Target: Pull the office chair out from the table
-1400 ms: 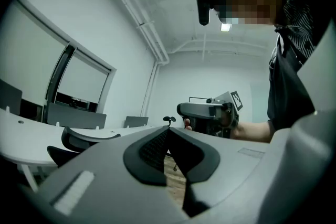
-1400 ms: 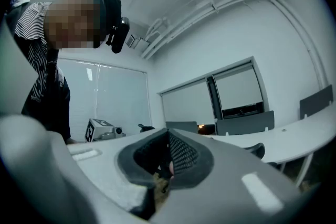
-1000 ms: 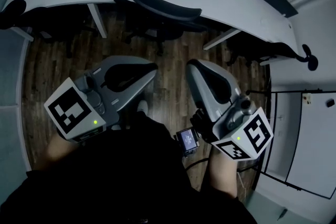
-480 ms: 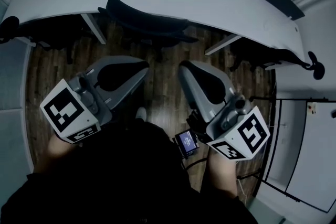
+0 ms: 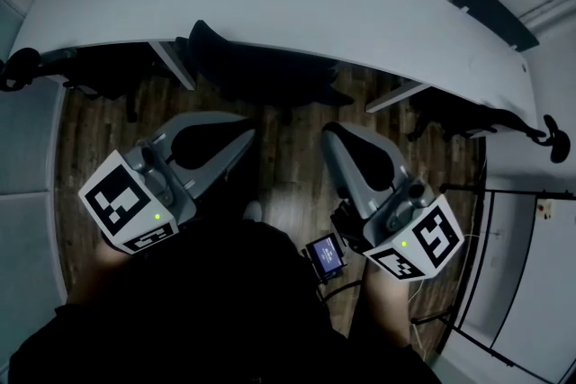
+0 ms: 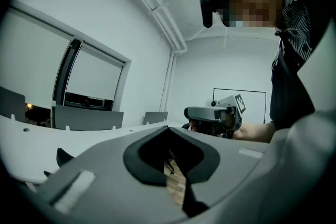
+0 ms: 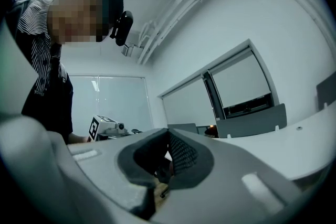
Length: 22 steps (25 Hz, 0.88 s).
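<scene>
A black office chair (image 5: 261, 67) is tucked under the white curved table (image 5: 270, 4); only its backrest shows past the near table edge. My left gripper (image 5: 247, 128) is shut and empty, a short way in front of the chair, left of its middle. My right gripper (image 5: 331, 134) is also shut and empty, to the chair's right. Neither touches the chair. The chair's mesh back (image 7: 182, 156) shows through the closed jaws of the right gripper (image 7: 168, 131). In the left gripper view the left gripper (image 6: 168, 128) points along the table, and the right gripper (image 6: 212, 114) is beside it.
Further black chairs stand under the table at the left (image 5: 90, 67) and right (image 5: 463, 112). White table legs (image 5: 175, 67) flank the middle chair. Dark wood floor (image 5: 288, 157) lies between me and the table. A small screen device (image 5: 324, 253) hangs at my waist.
Both grippers and my head have come nearer the table and the chair. The jaws have stayed shut and nothing has been taken hold of.
</scene>
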{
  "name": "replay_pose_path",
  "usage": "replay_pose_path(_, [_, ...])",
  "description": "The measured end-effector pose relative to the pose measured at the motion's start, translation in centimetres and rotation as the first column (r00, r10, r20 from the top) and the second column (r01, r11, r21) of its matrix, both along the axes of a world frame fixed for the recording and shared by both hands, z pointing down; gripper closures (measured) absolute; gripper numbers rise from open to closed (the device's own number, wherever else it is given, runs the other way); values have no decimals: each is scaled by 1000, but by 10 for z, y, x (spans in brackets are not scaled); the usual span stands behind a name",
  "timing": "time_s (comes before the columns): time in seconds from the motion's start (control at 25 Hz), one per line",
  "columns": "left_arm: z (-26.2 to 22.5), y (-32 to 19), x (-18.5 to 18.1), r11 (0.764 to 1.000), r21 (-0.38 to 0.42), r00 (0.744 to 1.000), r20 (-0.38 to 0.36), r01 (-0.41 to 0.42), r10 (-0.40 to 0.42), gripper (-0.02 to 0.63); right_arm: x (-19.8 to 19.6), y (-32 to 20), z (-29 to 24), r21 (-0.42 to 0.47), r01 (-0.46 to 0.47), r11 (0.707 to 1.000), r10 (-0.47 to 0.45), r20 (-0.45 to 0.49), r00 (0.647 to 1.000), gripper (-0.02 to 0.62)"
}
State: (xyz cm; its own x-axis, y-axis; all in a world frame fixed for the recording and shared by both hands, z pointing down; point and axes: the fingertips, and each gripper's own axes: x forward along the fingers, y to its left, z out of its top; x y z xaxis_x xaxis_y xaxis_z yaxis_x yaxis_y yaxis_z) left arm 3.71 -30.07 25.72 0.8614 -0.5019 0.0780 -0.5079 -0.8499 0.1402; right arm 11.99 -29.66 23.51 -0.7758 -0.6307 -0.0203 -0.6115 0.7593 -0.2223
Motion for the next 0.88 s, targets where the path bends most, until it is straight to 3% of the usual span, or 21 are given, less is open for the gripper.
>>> replay_pose_path(0.36, [-16,-75,-34,996,68,999,-12,-49,50,604,-38,-64,-23,41,-50,998,53,-68,996,594])
replay_pose_path(0.52, [-19,-99,-47,982,89,984,-41,-167,171,604,-62,-96,-26,62,-72,995,79,-122,989,594])
replay_pose_path(0.88, [8,-134,-78,933,87,937,56,-348,344,604,-108,-137,-2,69,-67,995,84,-291,953,594])
